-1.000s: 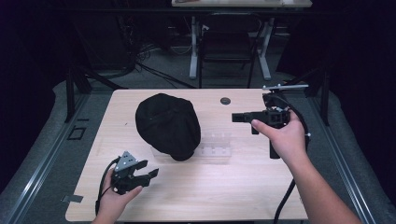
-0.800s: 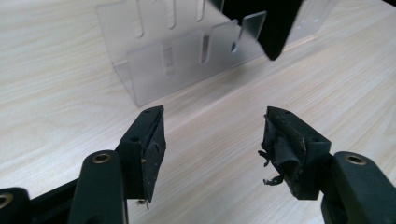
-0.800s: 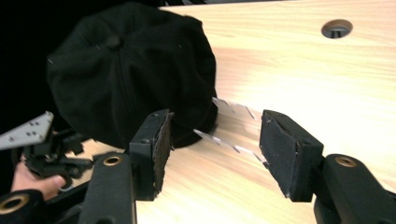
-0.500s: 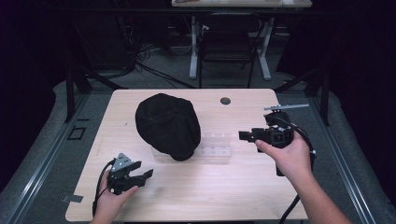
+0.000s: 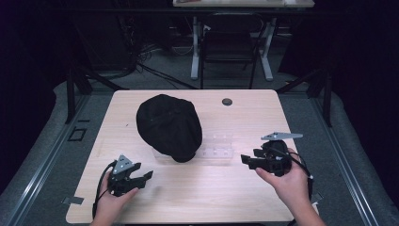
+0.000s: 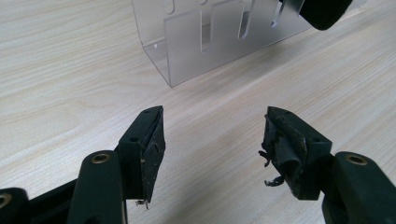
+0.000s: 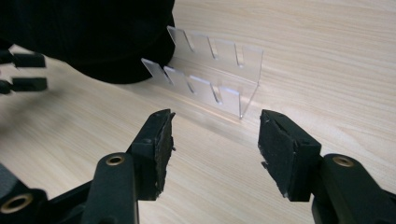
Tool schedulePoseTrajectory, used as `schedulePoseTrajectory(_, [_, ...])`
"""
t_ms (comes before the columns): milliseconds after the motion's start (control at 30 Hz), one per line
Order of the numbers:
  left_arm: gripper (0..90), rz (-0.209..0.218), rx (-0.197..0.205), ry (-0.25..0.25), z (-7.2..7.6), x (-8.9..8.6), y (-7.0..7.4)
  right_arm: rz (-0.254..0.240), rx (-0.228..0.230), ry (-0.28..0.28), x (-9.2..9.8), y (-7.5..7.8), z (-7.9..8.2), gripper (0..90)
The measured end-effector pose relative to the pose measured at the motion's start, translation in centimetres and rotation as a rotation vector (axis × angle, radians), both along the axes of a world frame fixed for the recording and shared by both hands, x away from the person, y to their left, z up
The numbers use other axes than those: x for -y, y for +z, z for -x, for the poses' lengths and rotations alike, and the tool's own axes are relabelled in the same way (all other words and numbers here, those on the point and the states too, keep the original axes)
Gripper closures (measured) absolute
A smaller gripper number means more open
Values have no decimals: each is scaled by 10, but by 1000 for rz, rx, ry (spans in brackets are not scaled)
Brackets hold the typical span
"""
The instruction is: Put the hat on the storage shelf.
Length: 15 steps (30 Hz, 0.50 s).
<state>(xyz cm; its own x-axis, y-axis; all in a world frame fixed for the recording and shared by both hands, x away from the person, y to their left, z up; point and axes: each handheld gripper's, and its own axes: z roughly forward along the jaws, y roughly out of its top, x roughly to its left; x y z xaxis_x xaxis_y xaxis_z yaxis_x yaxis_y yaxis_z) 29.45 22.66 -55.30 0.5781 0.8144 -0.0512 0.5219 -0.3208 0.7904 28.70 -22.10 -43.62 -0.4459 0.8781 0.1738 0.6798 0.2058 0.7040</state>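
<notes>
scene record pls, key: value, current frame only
surface: wooden table
items: black cap; clear slotted acrylic rack
cap vs rack: cap sits left of the rack, its brim edge against it
left claw: open, nothing between jaws, near front-left edge
right claw: open, nothing between jaws, aimed at rack
other: small dark round disc near far edge

One rounded black fabric cap [image 5: 169, 126]; one clear acrylic slotted rack [image 5: 217, 147] with two notched walls, four slots showing in the nearer wall; one small dark round disc [image 5: 227, 101]; one light wooden table [image 5: 197, 193]; two black two-jaw grippers, the left gripper [image 5: 143, 177] and the right gripper [image 5: 246, 160].
</notes>
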Motion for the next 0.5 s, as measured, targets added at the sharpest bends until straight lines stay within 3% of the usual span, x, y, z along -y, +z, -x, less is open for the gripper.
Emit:
schedulePoseTrajectory(67, [391,5,-4,-2,0,1,-1,4,3,1,0,-4,1,434])
schedulePoseTrajectory(133, [393,2,-16,-14,-1,1,-1,10,32,1,2,-25,5,405])
schedulePoseTrajectory(200, [392,1,-14,-15,-1,1,-2,13,41,-4,2,-32,6,394])
schedulePoseTrajectory(267, [393,-1,-18,-19,-1,1,-3,48,76,-25,3,-50,9,375])
schedulePoseTrajectory(300, [392,-1,-18,-19,-1,1,-3,48,76,-25,3,-50,9,375])
schedulePoseTrajectory(367, [392,-1,-14,-16,-2,2,-4,66,76,-47,5,-70,13,378])
schedulePoseTrajectory(400, [392,-3,-16,-15,-2,1,-4,66,76,-47,5,-70,13,378])
schedulePoseTrajectory(467, [392,-2,-20,-15,-2,1,-5,46,48,-52,7,-86,17,390])
schedulePoseTrajectory(500, [392,-4,-21,-16,-2,1,-5,46,55,-61,7,-90,18,391])
